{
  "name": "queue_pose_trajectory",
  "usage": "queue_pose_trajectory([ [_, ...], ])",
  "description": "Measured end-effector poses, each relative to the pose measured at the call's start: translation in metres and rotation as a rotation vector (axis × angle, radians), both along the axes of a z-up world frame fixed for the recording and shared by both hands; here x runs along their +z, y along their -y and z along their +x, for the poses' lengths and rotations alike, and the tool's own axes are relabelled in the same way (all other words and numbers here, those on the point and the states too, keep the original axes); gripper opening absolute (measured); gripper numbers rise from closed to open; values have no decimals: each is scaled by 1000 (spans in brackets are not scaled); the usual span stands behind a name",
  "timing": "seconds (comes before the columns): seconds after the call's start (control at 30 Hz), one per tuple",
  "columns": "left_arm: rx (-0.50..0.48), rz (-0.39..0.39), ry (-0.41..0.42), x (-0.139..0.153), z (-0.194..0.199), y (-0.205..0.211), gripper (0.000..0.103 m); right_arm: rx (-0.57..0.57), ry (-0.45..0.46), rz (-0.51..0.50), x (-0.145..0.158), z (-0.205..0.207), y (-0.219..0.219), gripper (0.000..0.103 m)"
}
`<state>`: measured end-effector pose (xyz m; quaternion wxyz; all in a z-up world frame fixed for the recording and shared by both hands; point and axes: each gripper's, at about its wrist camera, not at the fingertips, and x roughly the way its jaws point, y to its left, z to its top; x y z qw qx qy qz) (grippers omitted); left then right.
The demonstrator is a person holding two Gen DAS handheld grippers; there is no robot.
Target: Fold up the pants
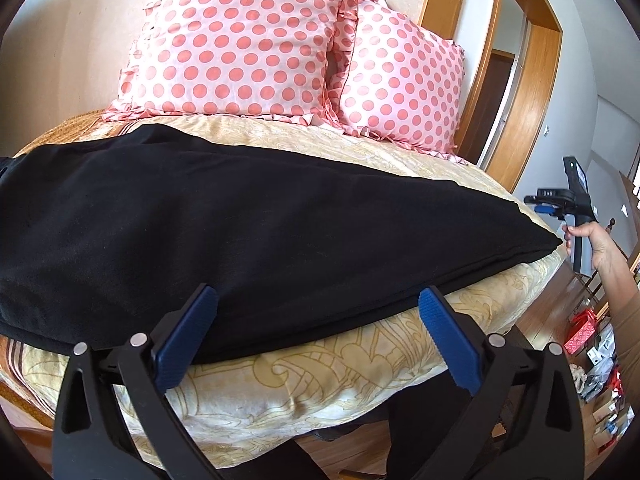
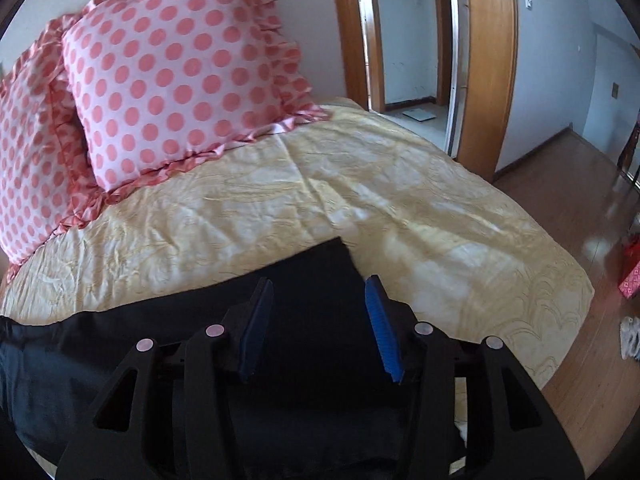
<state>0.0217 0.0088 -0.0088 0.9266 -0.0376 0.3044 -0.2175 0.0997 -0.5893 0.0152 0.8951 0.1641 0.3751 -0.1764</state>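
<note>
Black pants [image 1: 240, 208] lie flat across the yellow bedspread [image 1: 360, 144], tapering to a corner at the right end of the bed. My left gripper [image 1: 319, 296] stands wide open over their near edge, with the blue pads [image 1: 192, 328] on either side of the cloth and not pressing it. In the right wrist view the pants' end [image 2: 316, 260] lies just under my right gripper [image 2: 319, 282], which is open with nothing pinched between its pads. From the left wrist view, the right gripper [image 1: 536, 205] hangs past the pants' right corner, held by a hand [image 1: 592, 240].
Two pink polka-dot pillows [image 1: 248, 36] [image 2: 176, 76] lean at the head of the bed. A wooden door frame [image 2: 484, 68] stands beyond the bed's far corner. Wooden floor [image 2: 592, 216] lies to the right, with a red box [image 1: 582, 324] and small clutter on it.
</note>
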Motion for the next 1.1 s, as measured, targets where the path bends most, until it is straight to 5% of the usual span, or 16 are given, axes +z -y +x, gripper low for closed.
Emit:
queue_pose_trajectory([
  [0.27,4,24,-2,0,1,3,101,32,-57,37,-27,23,16,56],
  [0.3,8,25,-2,0,1,3,101,51,-47,22,-28,26,12,48],
  [0.33,10,27,-2,1,2,3,101,63,-48,3,-27,28,10,24],
  [0.37,12,32,-2,1,2,4,101,69,-46,-5,-27,30,10,24],
  [0.43,12,41,0,1,1,6,101,47,-32,-23,-21,31,11,4],
  [0.6,18,66,8,0,1,10,101,59,-55,-38,-23,46,17,3],
  [0.67,21,71,8,0,1,10,101,51,-58,-36,-25,44,18,4],
  [0.7,21,69,8,0,1,10,101,30,-56,-12,-22,39,21,13],
  [0.8,19,52,5,1,1,9,101,-45,2,43,-10,7,29,64],
  [1.1,2,39,11,1,1,6,101,-147,0,231,-24,-91,23,55],
])
